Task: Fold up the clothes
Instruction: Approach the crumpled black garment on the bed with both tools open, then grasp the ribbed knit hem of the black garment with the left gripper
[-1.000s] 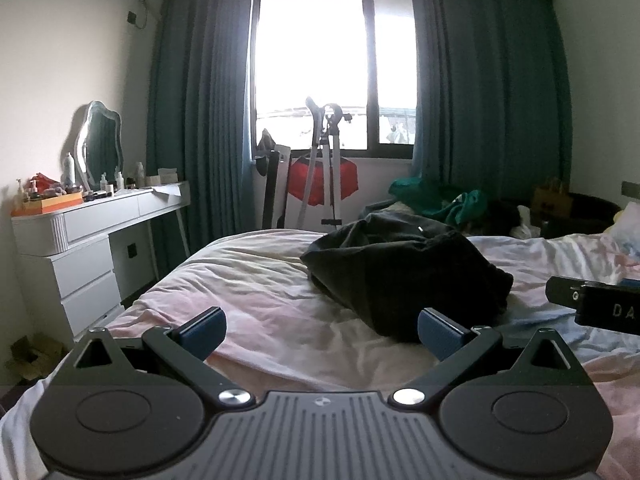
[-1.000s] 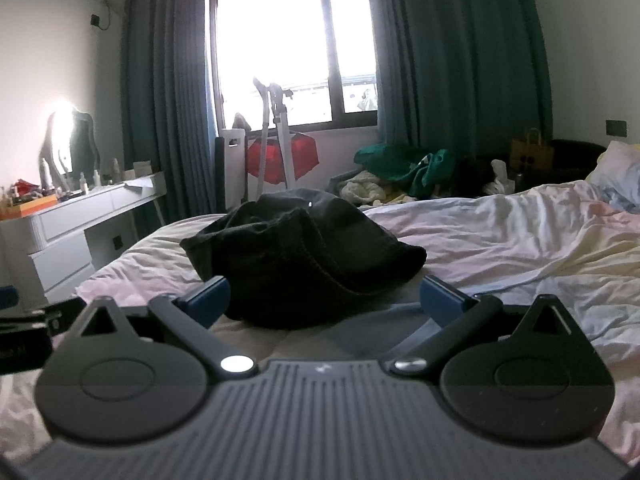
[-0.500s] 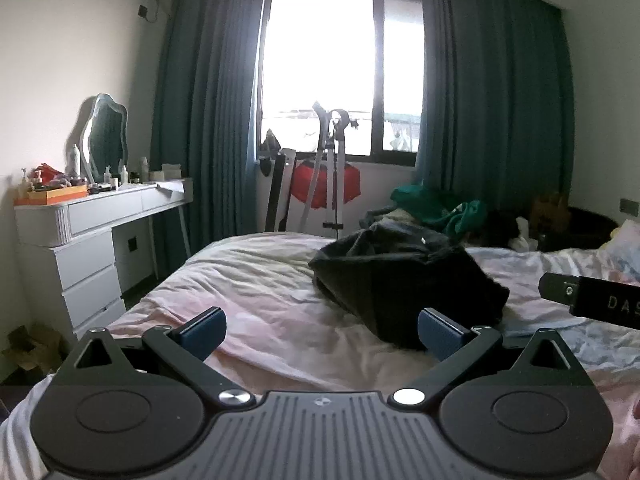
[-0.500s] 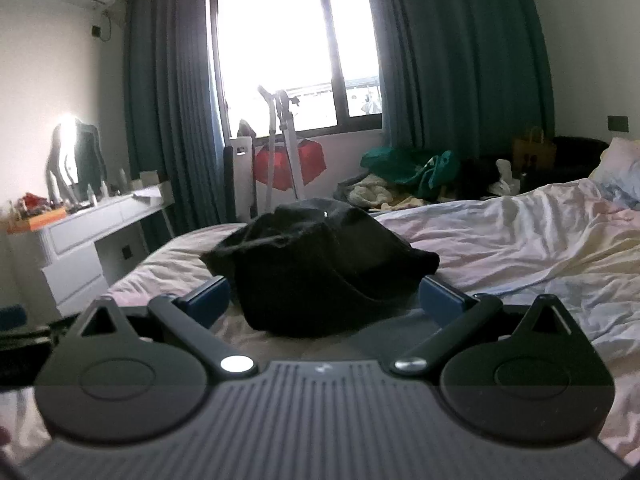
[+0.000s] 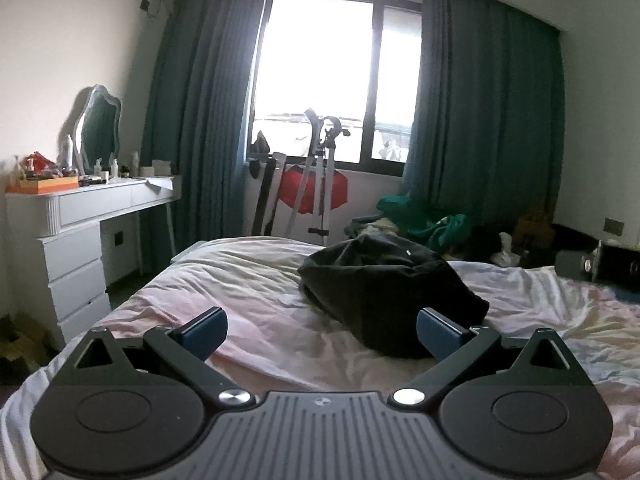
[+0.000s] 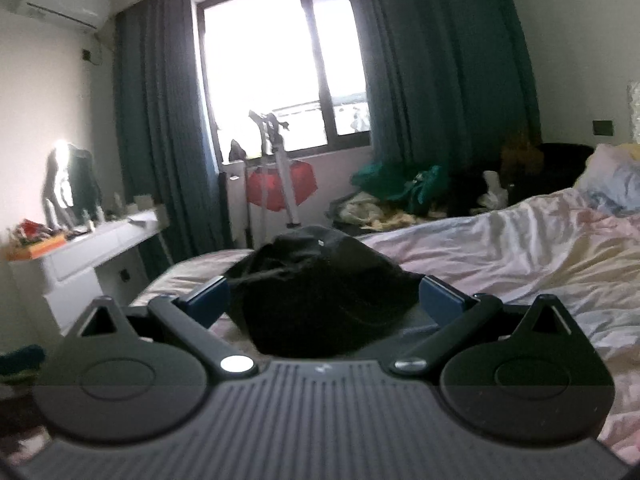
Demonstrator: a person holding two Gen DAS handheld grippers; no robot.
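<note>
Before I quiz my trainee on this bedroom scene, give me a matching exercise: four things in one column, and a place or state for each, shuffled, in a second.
Things:
1. dark garment
2. left gripper
3. mirror
4. green clothes pile

Places or states:
A. beyond the bed's far side, below the right curtain
B. open, holding nothing
C. bunched in a heap on the bed
D. standing on the white dresser

Pairs: 1-C, 2-B, 3-D, 4-A
</note>
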